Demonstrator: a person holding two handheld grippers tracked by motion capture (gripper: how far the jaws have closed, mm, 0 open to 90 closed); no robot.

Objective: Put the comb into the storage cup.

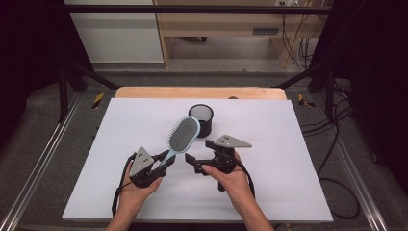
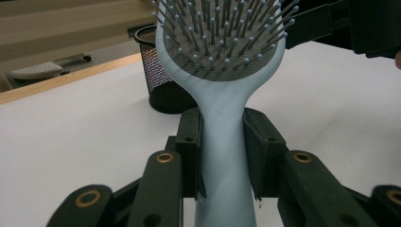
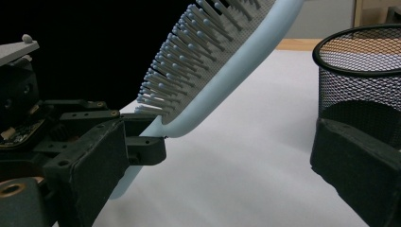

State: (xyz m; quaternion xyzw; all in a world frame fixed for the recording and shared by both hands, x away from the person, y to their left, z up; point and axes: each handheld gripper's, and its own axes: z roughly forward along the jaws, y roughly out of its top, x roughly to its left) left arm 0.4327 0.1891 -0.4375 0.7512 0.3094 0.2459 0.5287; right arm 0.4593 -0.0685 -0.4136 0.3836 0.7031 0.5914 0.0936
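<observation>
The brush [image 1: 184, 136] sits mid-table, handle clamped in the left gripper [image 1: 160, 163], head tilted toward the cup [image 1: 201, 119] at one o'clock. The right gripper [image 1: 199, 155] gapes empty at three o'clock. Better lift the head clear above the rim before tipping it in.

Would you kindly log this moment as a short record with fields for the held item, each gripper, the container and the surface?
held item: light blue hairbrush, bristles up, head raised toward the cup
left gripper: shut on the hairbrush handle
right gripper: open, nothing between its jaws, beside the brush
container: black mesh cup, upright, behind the brush head
surface: white table
</observation>
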